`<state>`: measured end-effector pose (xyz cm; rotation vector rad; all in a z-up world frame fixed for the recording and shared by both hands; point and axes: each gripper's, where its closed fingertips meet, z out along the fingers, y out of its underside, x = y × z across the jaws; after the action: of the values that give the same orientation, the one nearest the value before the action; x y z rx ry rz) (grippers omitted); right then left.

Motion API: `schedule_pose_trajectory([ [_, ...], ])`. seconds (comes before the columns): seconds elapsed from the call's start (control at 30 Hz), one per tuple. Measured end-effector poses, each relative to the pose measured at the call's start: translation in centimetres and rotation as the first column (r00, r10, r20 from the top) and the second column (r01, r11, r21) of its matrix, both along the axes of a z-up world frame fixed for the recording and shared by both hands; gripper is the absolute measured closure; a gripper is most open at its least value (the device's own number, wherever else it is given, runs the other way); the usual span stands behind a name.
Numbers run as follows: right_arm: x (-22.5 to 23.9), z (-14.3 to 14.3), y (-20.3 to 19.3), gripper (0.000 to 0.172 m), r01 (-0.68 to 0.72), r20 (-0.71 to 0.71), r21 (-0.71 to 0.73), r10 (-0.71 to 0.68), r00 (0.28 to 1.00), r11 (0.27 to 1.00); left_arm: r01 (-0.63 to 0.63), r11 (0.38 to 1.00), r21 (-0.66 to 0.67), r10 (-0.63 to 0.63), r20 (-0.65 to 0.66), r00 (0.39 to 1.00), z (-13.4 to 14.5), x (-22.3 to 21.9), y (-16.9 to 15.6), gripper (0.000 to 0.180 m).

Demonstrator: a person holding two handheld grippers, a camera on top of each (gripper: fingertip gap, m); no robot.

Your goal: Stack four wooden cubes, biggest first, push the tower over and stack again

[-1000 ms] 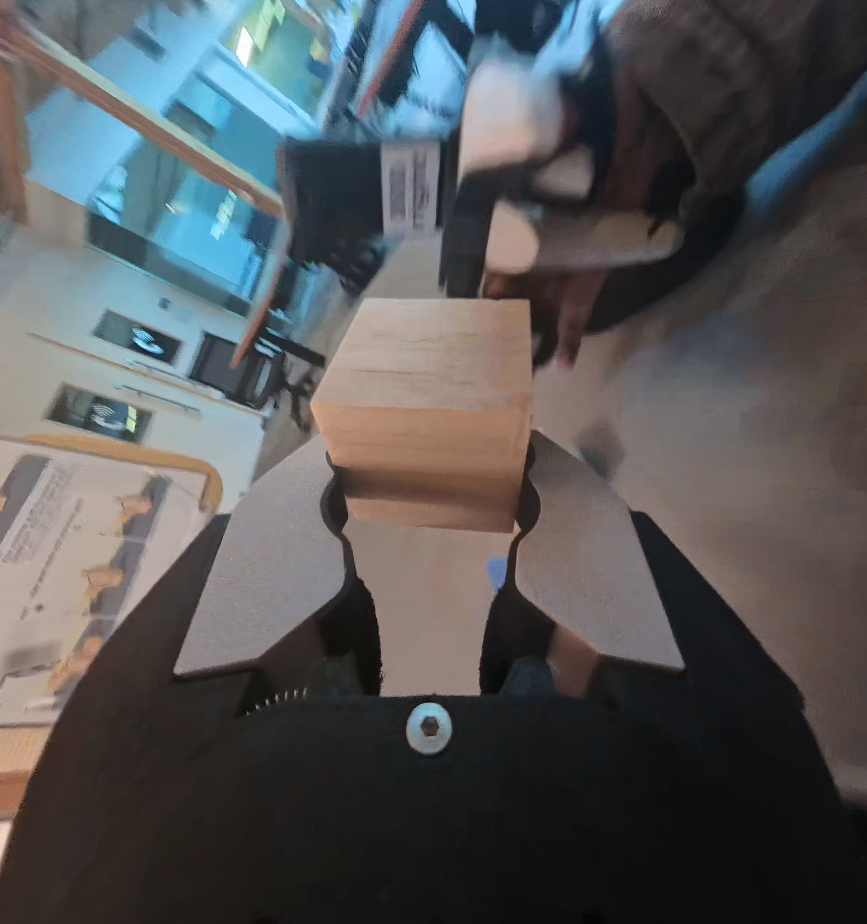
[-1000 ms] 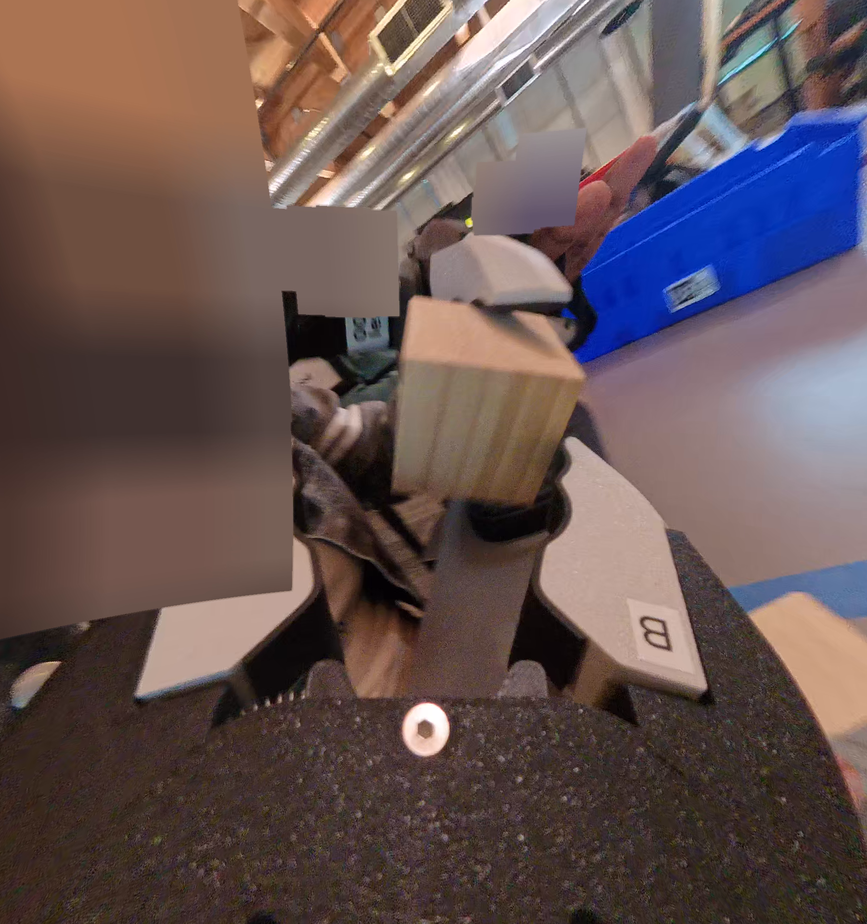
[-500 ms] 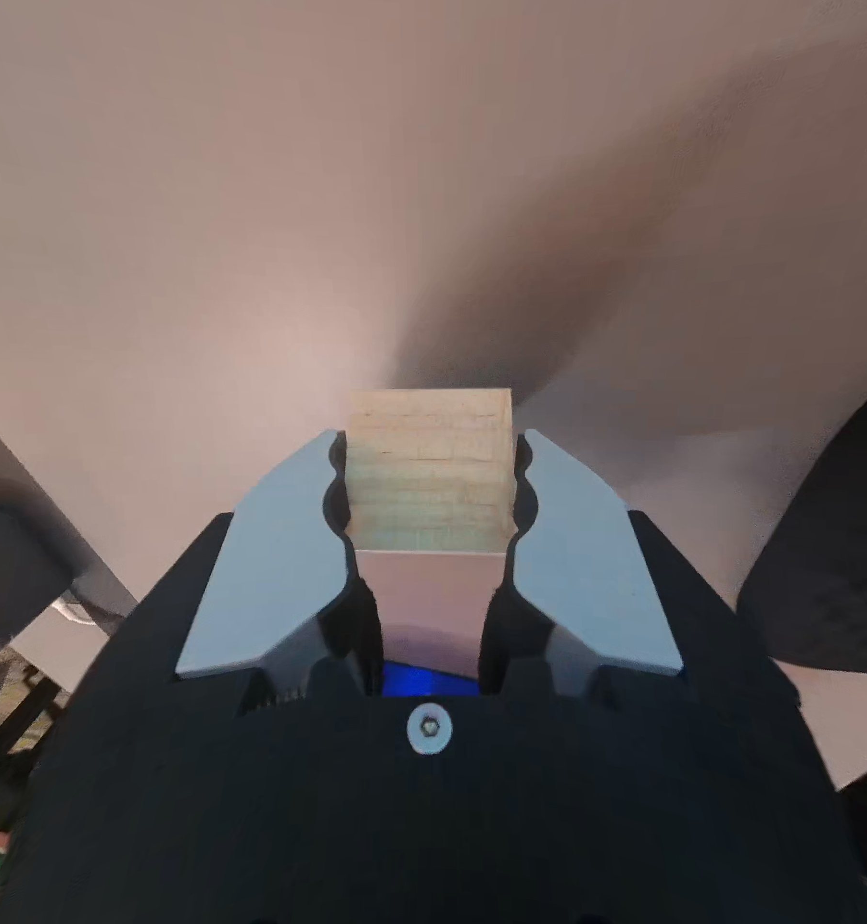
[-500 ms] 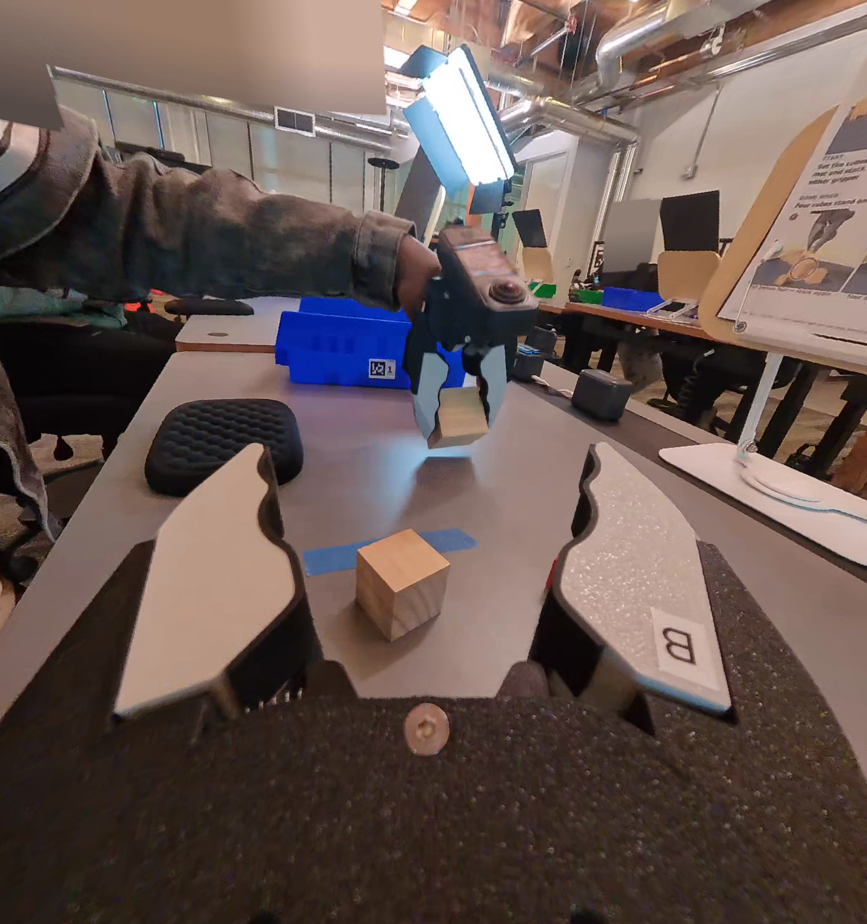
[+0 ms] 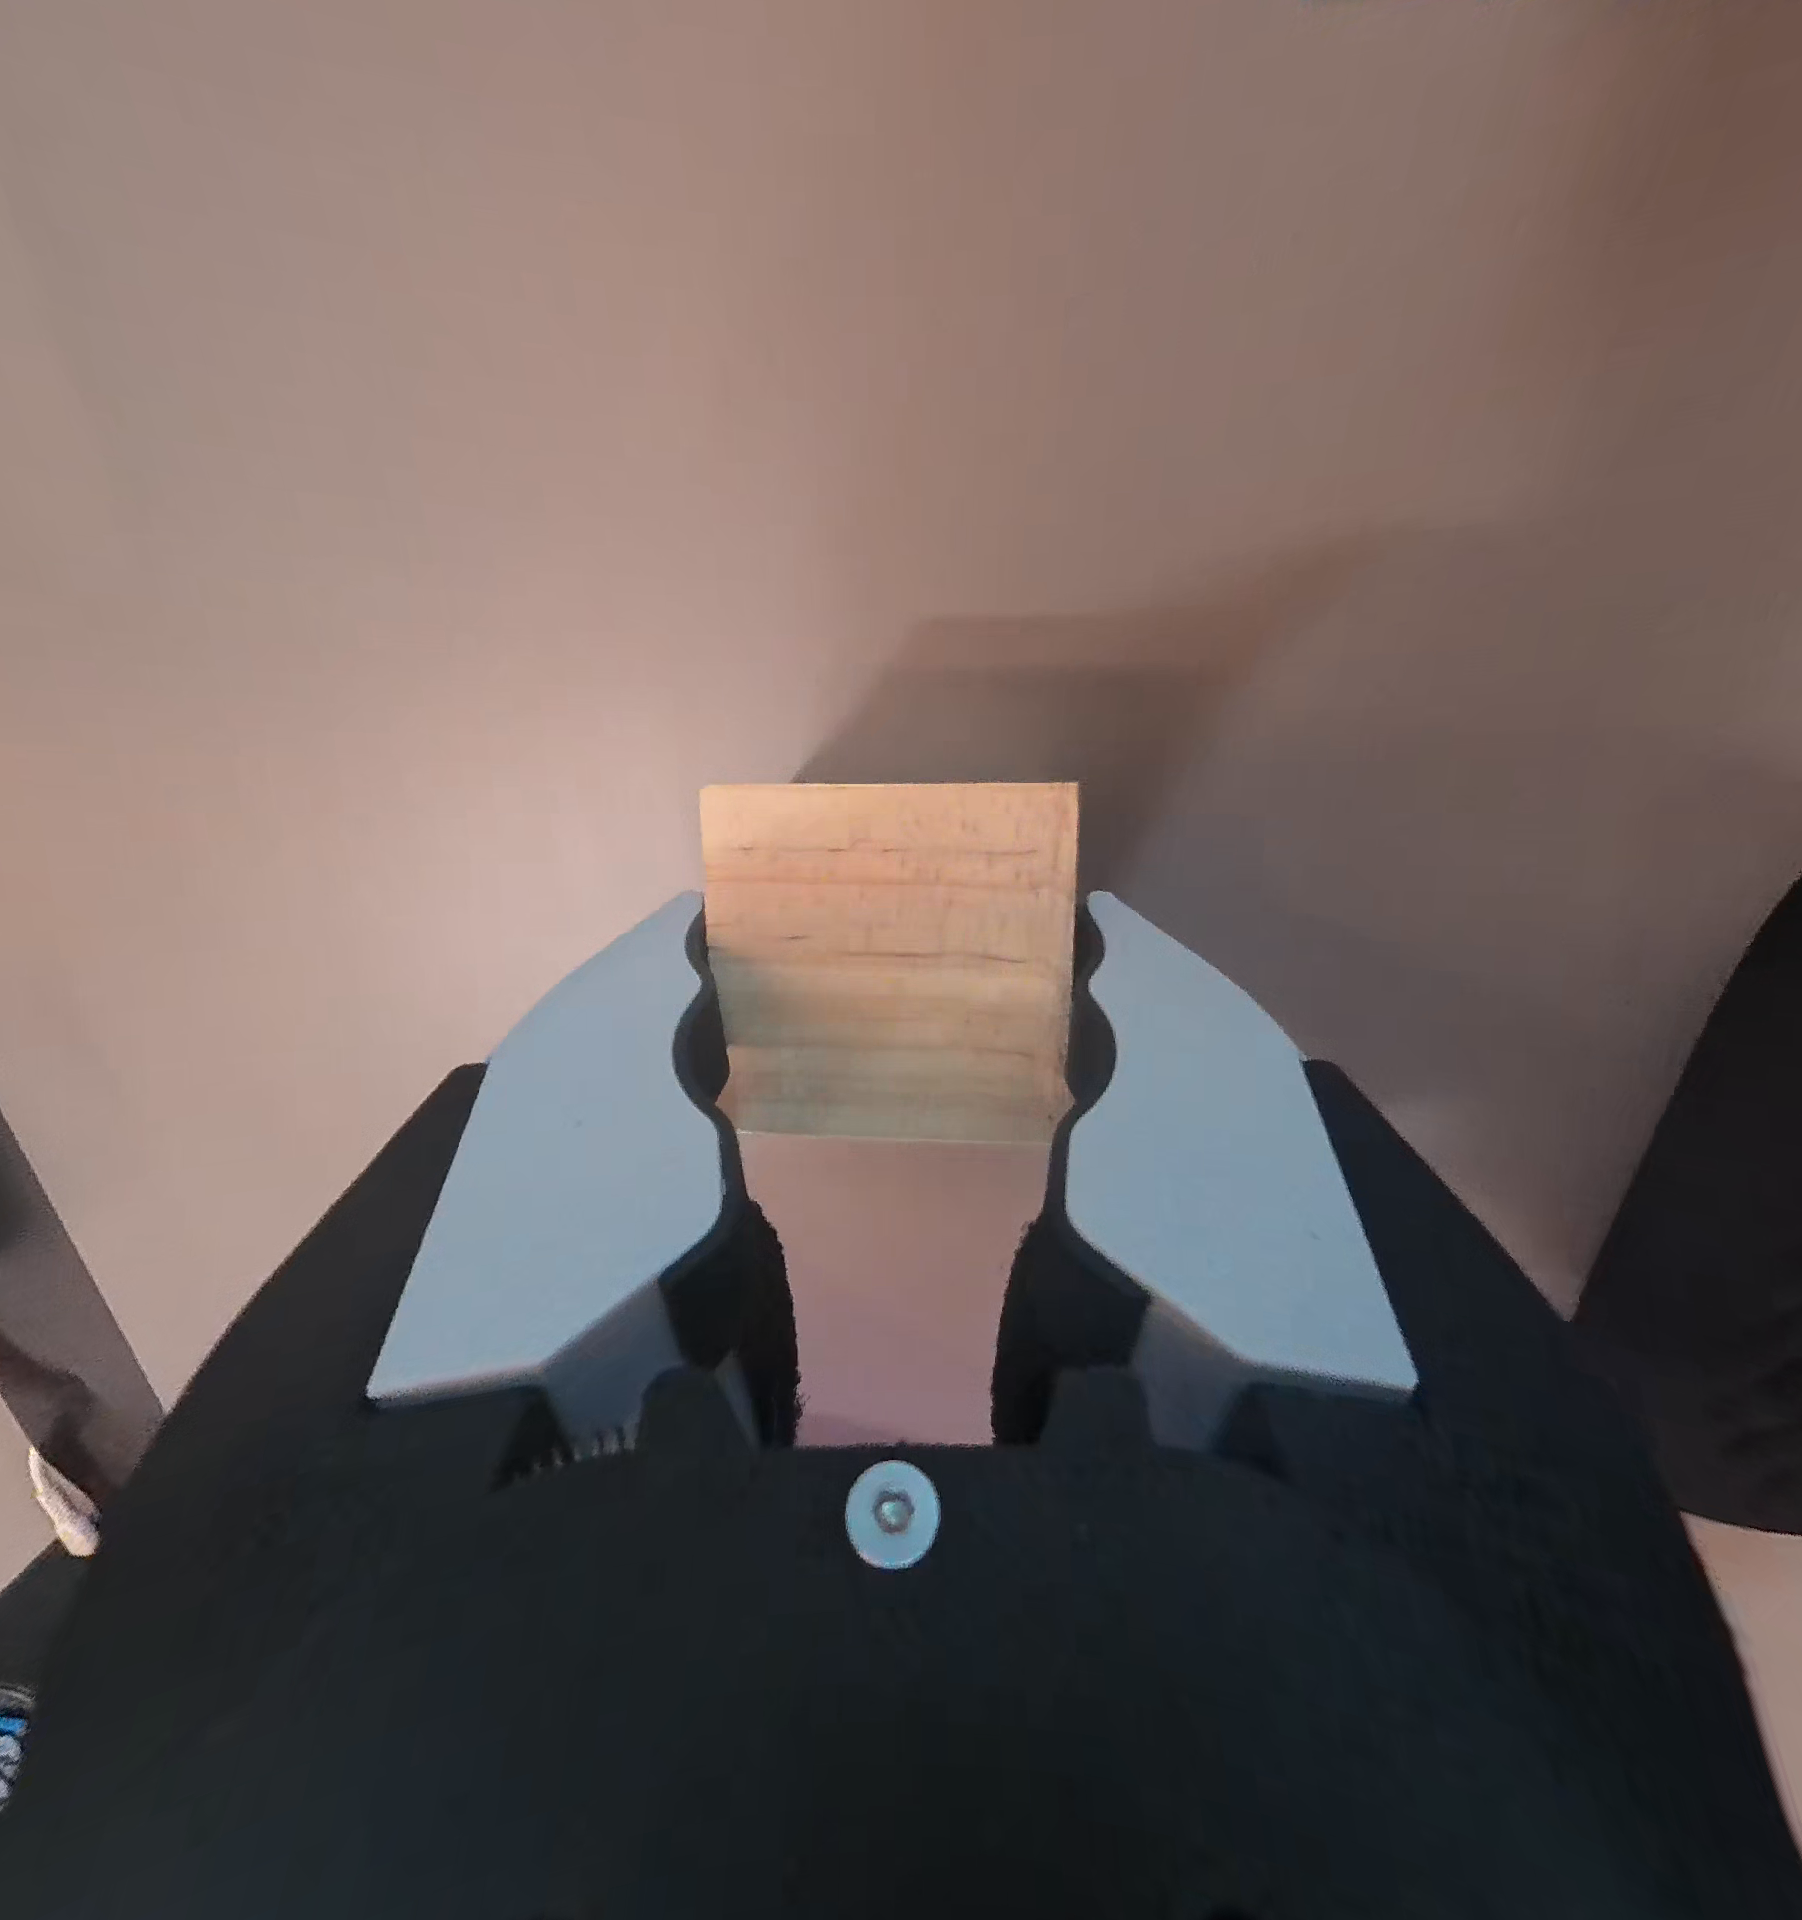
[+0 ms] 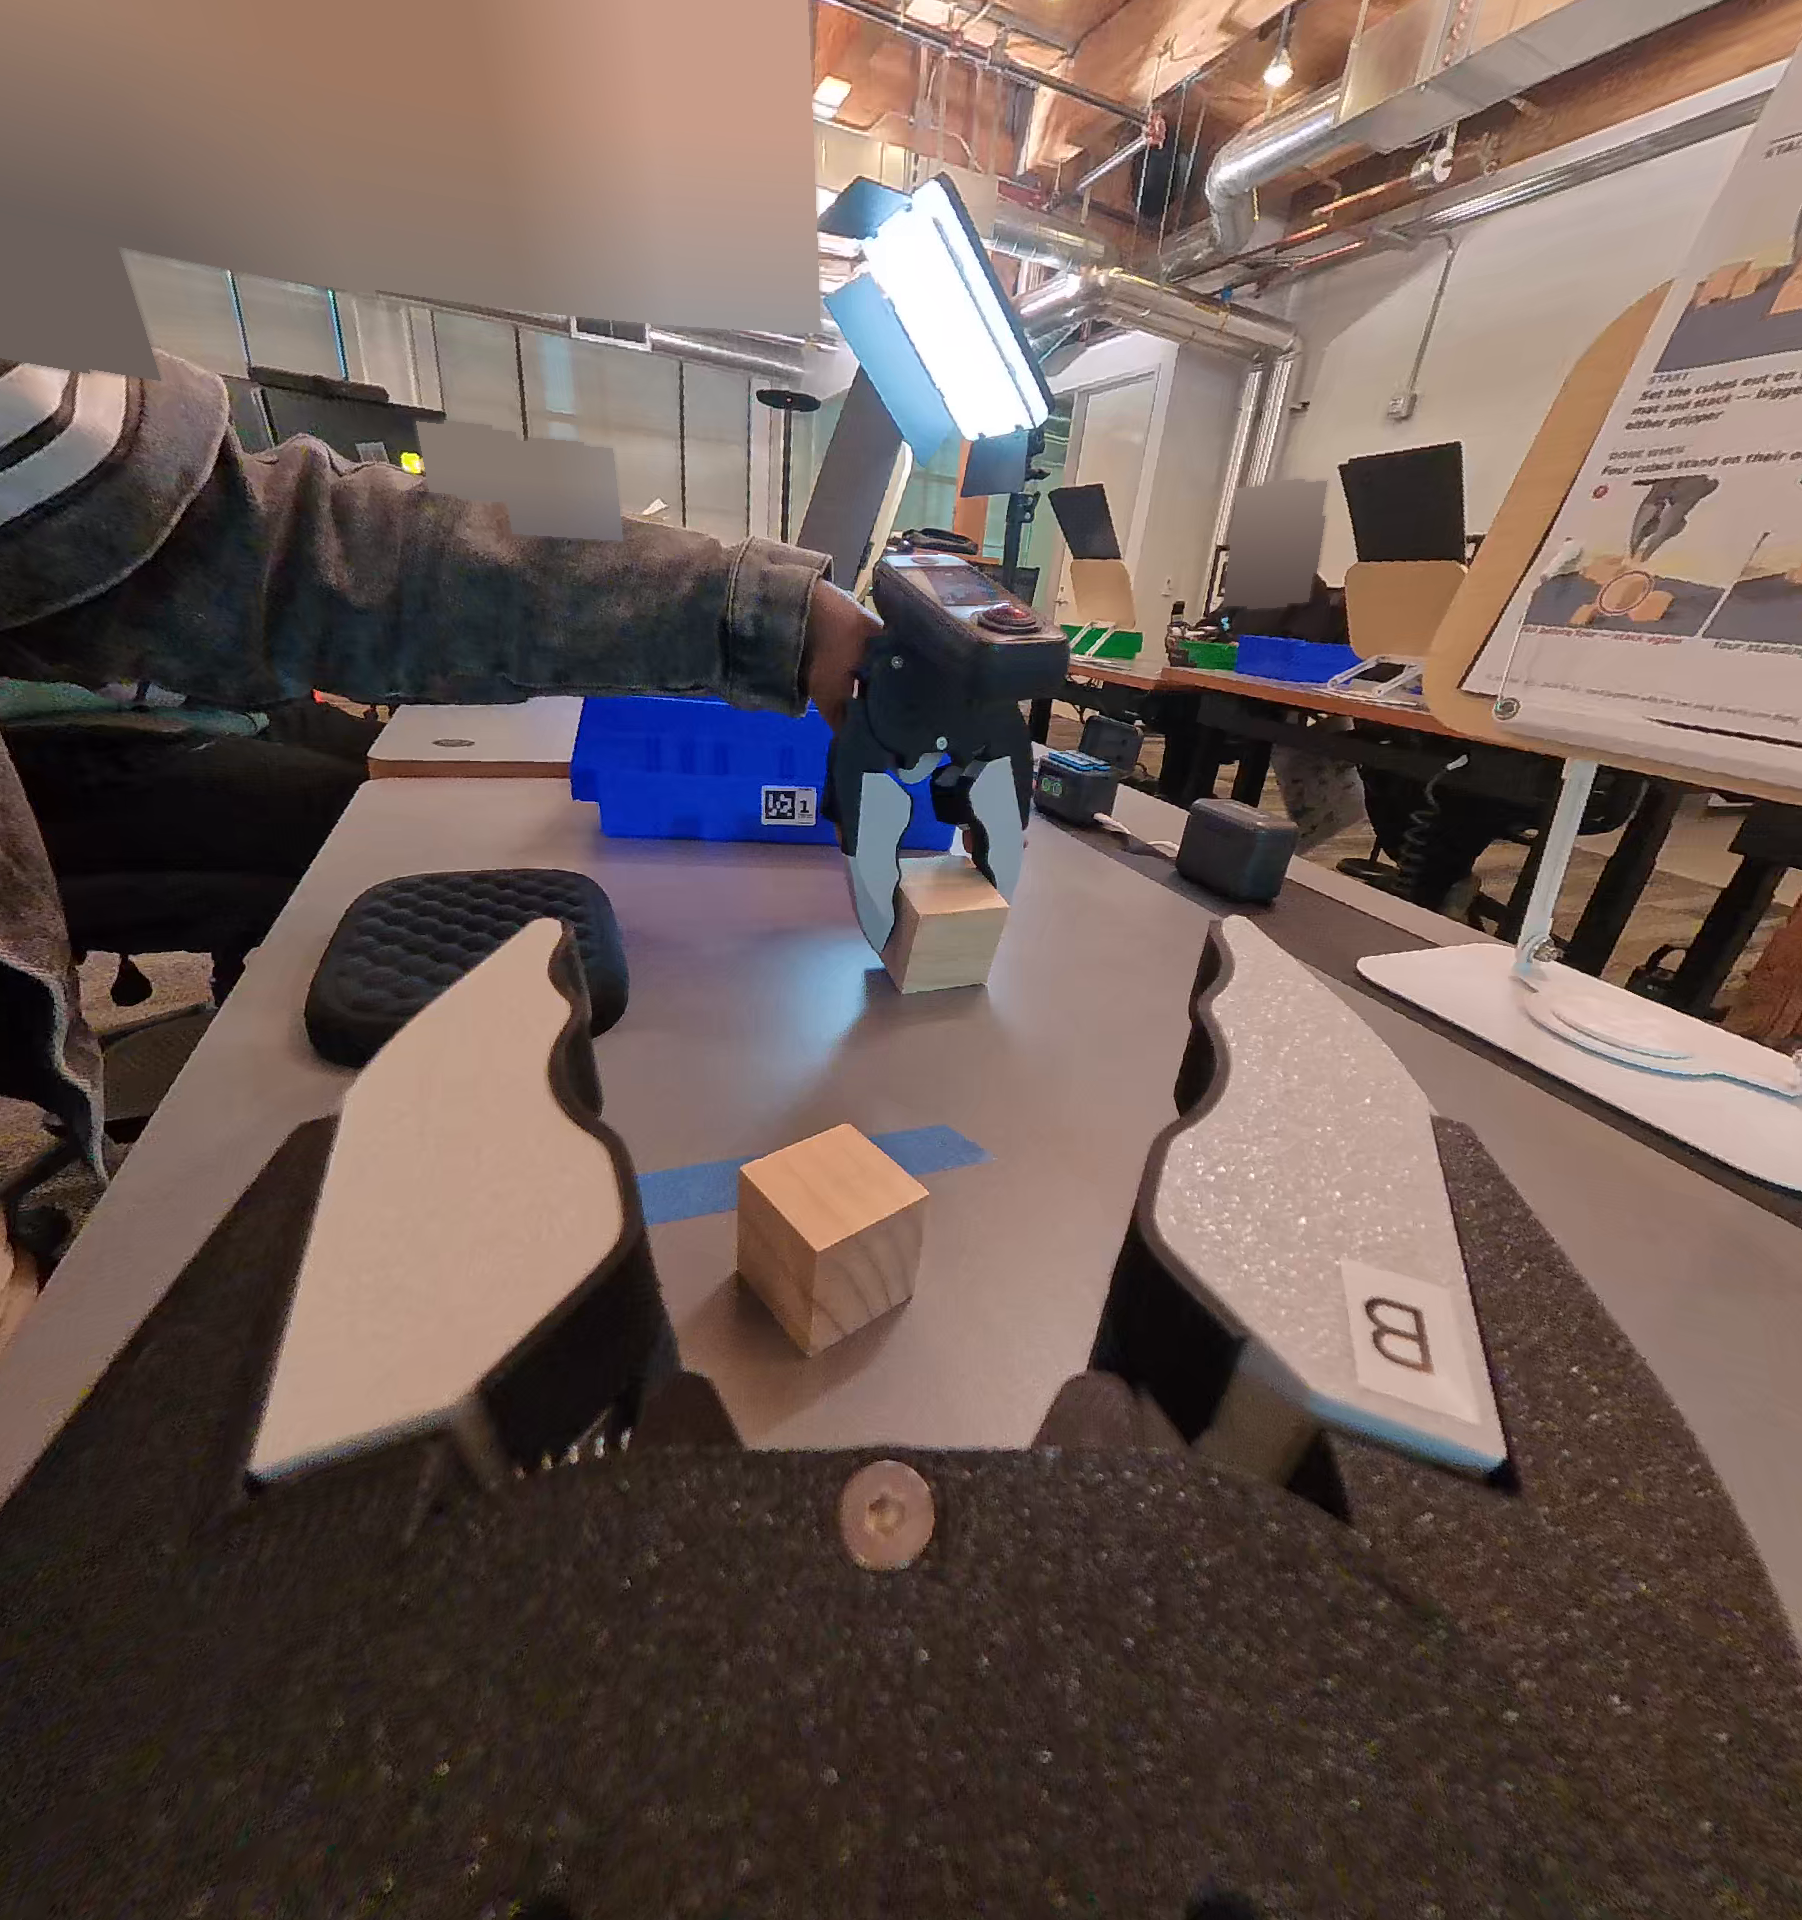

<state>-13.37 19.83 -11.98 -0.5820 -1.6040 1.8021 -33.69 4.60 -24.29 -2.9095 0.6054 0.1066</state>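
Observation:
My left gripper (image 5: 892, 914) is shut on a light wooden cube (image 5: 886, 935), with both pads against its sides. In the right wrist view this gripper (image 6: 938, 904) points down and its cube (image 6: 944, 935) rests on or just above the grey table (image 6: 772, 1039). My right gripper (image 6: 886, 928) is open wide and holds nothing. A smaller wooden cube (image 6: 829, 1236) stands on the table between its fingers, closer to the camera than the tips, touching neither finger. It sits on a strip of blue tape (image 6: 689, 1190).
A black padded rest (image 6: 461, 945) lies at the left of the table and a blue bin (image 6: 689, 769) stands at the back. A dark grey box (image 6: 1240, 847) and a white stand (image 6: 1655, 1029) with an instruction sheet are on the right.
My left gripper has come down with its cube to the table surface, still gripping it. My right gripper has moved closer to the small cube, its fingers a little less wide.

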Motion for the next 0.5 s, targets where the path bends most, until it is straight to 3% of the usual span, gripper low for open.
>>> schedule_pose_trajectory([
  [0.5,-0.28,-0.69,-0.31,0.062,0.0,0.024,0.034,-0.001,1.0,0.999,-0.005,0.999,0.043,0.005,0.006,1.0,-0.56,-0.38,-0.32,0.117],
])
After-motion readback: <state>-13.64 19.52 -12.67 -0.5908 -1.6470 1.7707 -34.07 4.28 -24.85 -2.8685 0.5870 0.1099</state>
